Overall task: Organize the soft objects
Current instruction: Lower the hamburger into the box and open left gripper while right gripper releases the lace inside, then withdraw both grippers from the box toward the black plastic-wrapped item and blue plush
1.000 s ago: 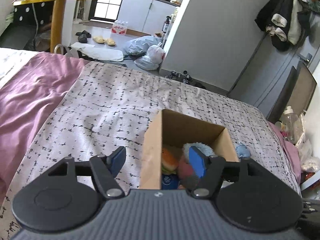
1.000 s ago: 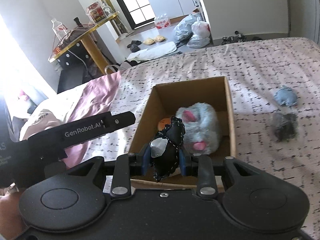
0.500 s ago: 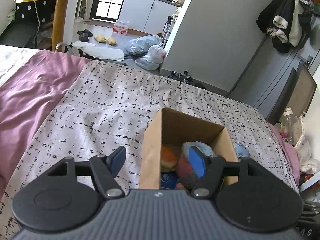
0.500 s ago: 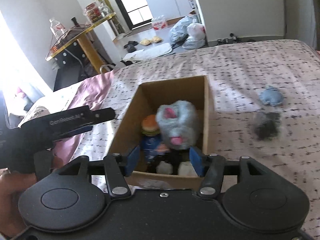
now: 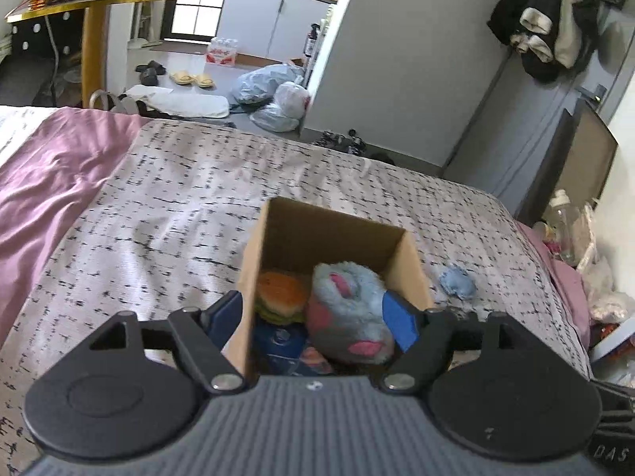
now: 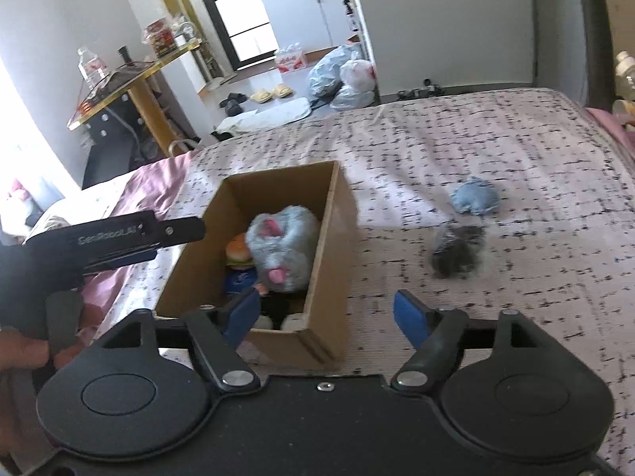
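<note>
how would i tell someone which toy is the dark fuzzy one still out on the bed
Start at the cardboard box on the patterned bedspread. Two soft toys lie outside it. The dark fuzzy toy is the nearer, almost black, while its neighbour, the blue toy, is pale.

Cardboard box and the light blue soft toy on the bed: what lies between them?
Only bare patterned bedspread lies between the cardboard box and the light blue soft toy, clearest in the right wrist view.

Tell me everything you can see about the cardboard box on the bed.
The cardboard box is plain brown, rectangular, open-topped and upright on the patterned bedspread. Inside lie a fluffy grey-blue plush with pink patches, a burger toy, a blue item and something dark at the near end. Neither gripper touches it.
</note>
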Tool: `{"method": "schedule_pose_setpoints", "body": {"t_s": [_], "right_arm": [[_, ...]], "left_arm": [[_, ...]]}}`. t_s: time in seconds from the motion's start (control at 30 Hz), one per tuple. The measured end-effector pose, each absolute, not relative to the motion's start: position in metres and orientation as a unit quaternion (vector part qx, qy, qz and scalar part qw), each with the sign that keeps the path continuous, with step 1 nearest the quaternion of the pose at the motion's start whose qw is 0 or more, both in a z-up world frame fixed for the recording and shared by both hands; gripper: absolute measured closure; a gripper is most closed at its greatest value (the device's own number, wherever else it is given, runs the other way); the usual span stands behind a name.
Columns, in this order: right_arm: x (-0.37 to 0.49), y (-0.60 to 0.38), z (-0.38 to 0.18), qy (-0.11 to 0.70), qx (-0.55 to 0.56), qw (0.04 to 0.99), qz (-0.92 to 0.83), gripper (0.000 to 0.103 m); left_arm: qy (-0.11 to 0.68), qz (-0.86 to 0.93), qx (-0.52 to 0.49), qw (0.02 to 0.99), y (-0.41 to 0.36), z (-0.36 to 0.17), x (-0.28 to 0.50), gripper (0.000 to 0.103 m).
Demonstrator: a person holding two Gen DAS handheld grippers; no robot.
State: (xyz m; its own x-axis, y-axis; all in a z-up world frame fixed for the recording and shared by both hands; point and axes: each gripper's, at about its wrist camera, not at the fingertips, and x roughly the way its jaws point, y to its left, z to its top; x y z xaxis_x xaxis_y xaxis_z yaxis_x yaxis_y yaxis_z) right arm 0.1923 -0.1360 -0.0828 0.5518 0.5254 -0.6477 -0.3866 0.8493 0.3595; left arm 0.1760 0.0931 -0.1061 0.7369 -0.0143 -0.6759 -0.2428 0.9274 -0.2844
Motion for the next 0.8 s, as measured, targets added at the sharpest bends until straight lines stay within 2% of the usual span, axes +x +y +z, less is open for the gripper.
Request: {"method": "schedule_pose_setpoints", "body": {"t_s": [0.17, 0.4, 0.57, 0.8], "right_arm": [[0.196, -0.156, -0.084, 0.386, 0.088, 0.885, 0.244, 0.011], [0.203, -0.182, -0.09, 0.387, 0.096, 0.891, 0.217, 0.008], [0.208, -0.202, -0.09, 0.383, 0.101, 0.898, 0.193, 0.0], [0.217, -0.225, -0.092, 0.384, 0.101, 0.902, 0.171, 0.0]], "left_arm": [[0.358, 0.053, -0.172, 0.916, 0.074, -0.102, 0.18, 0.026], [0.364, 0.034, -0.152, 0.918, 0.045, -0.101, 0.191, 0.025], [0.368, 0.023, -0.123, 0.921, 0.021, -0.1, 0.202, 0.025], [0.368, 0.001, -0.126, 0.921, -0.006, -0.096, 0.219, 0.025]]}}
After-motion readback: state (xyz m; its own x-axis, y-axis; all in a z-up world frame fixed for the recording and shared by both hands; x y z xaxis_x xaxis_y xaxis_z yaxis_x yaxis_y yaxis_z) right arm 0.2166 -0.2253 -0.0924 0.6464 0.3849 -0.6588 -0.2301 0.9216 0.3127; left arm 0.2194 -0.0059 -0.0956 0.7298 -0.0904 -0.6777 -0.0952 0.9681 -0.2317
